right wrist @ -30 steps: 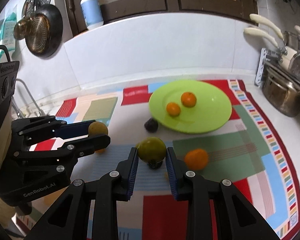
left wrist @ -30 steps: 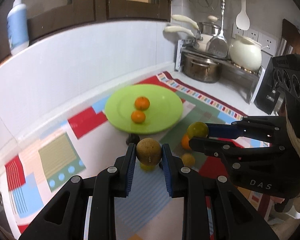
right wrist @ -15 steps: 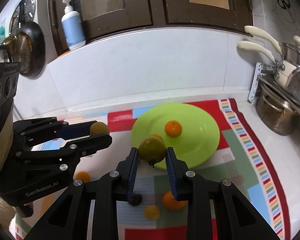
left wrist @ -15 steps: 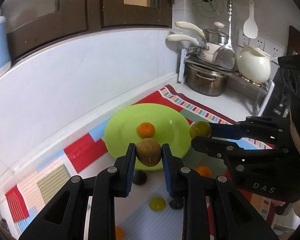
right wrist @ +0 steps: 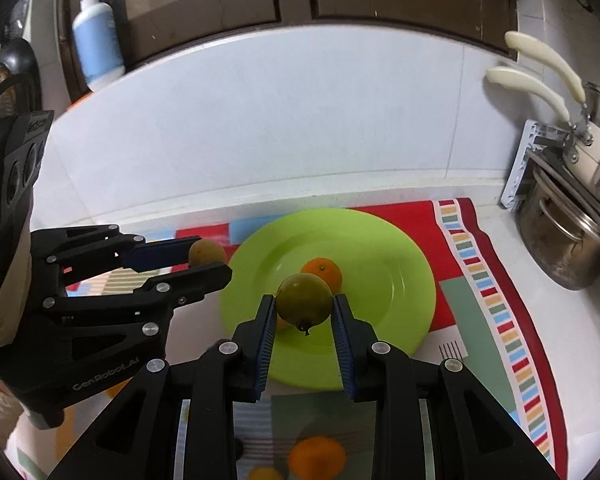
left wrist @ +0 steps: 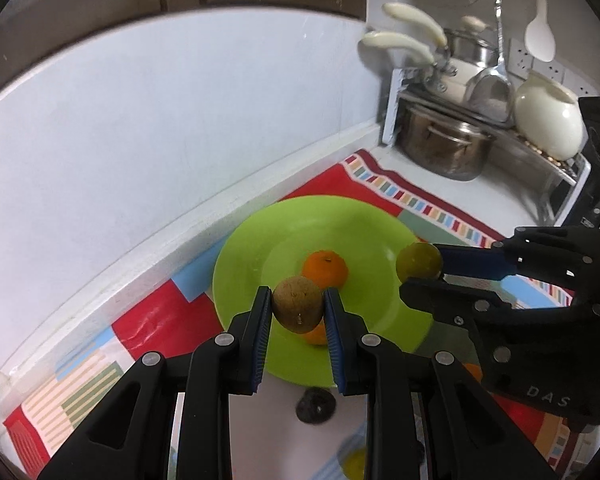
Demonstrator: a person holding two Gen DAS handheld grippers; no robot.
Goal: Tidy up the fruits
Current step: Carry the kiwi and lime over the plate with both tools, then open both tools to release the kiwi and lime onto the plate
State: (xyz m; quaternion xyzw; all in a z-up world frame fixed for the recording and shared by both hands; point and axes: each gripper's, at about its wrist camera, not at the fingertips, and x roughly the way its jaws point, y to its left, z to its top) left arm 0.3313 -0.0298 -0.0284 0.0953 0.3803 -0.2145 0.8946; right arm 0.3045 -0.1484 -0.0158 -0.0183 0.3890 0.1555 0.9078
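My left gripper (left wrist: 298,312) is shut on a brown round fruit (left wrist: 298,309) and holds it above the near part of the green plate (left wrist: 260,256). My right gripper (right wrist: 303,314) is shut on a green round fruit (right wrist: 304,304) above the same plate (right wrist: 396,280). Two oranges lie on the plate; one (left wrist: 325,270) shows clearly, the other (left wrist: 316,336) is half hidden behind the brown fruit. The right gripper also shows in the left wrist view (left wrist: 420,276), and the left gripper in the right wrist view (right wrist: 208,260).
A dark fruit (left wrist: 315,404) and a yellow fruit (left wrist: 354,464) lie on the colourful mat (left wrist: 156,320) in front of the plate. An orange (right wrist: 318,458) lies on the mat too. Pots on a rack (left wrist: 444,148) stand at the right. A soap bottle (right wrist: 98,54) stands on the ledge.
Both grippers have risen and moved forward with their fruits, from over the mat to above the green plate.
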